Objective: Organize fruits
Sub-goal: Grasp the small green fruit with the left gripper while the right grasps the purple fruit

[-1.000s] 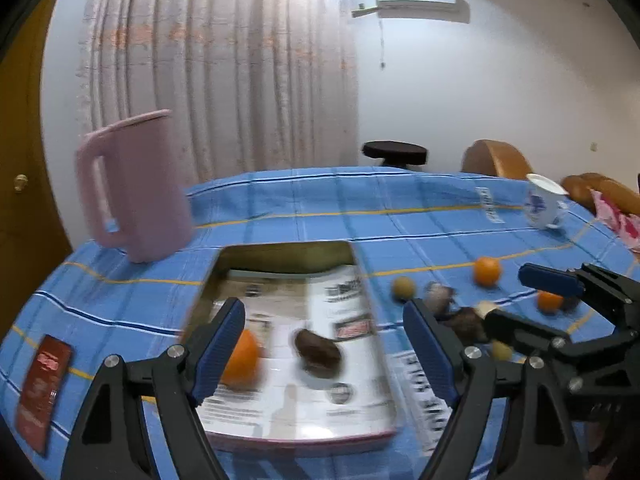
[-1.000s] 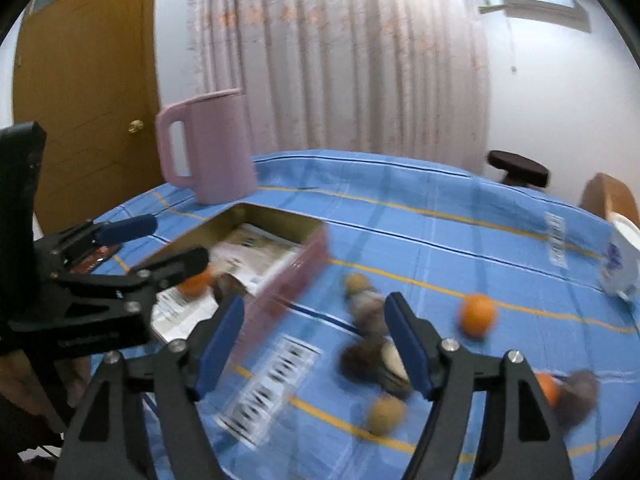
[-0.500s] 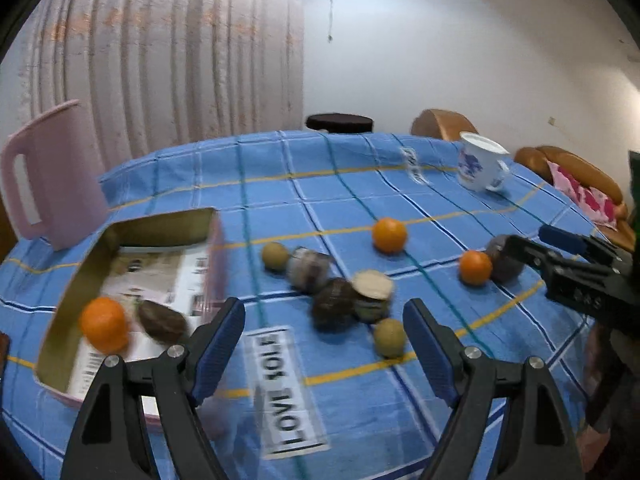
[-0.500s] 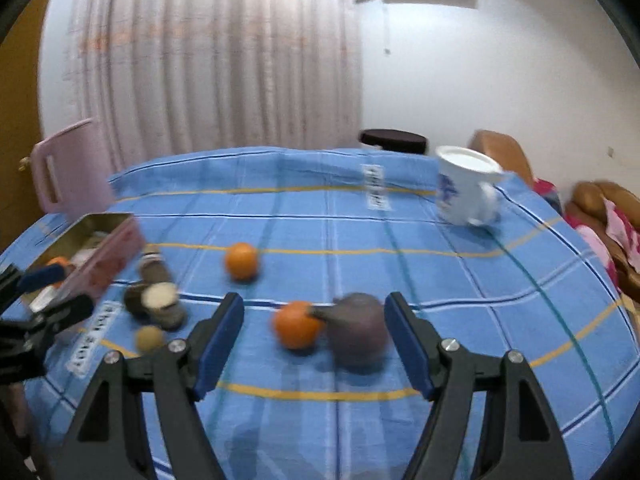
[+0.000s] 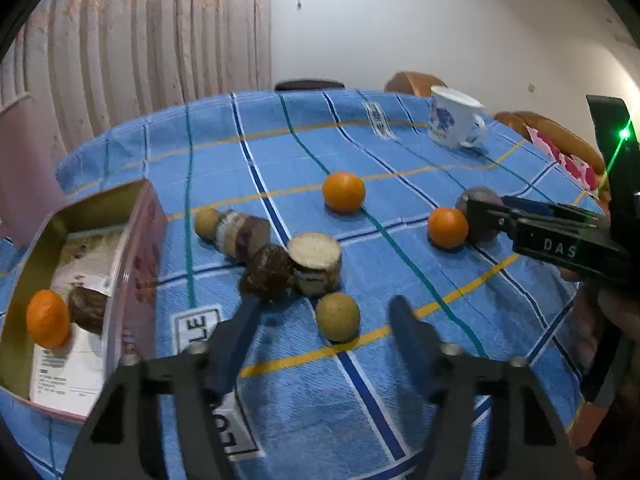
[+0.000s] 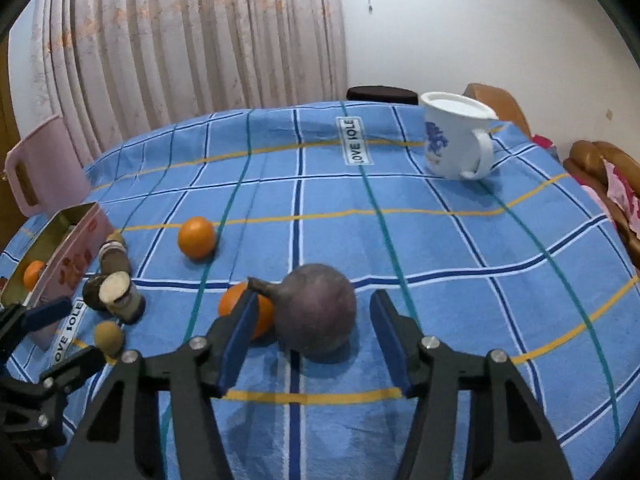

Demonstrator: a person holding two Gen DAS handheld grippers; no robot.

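My left gripper (image 5: 324,320) is open, its jaws on either side of a small tan round fruit (image 5: 338,316). Just beyond lie a dark brown fruit (image 5: 267,267) and cut brown pieces (image 5: 316,262). My right gripper (image 6: 312,332) is open around a dark purple round fruit (image 6: 316,314), with an orange (image 6: 236,304) touching its left side. Another orange (image 6: 197,237) lies further back. The pink box (image 5: 136,236) at left holds an orange (image 5: 47,319) and a brown fruit (image 5: 86,309).
A white mug (image 6: 454,136) stands at the back right of the blue checked tablecloth (image 6: 440,240). A pink pitcher (image 6: 40,172) stands behind the box at far left. A sofa (image 6: 600,168) lies past the table's right edge.
Both grippers swung right from the box and came lower. The left now brackets the tan fruit. The right closed in on the purple fruit.
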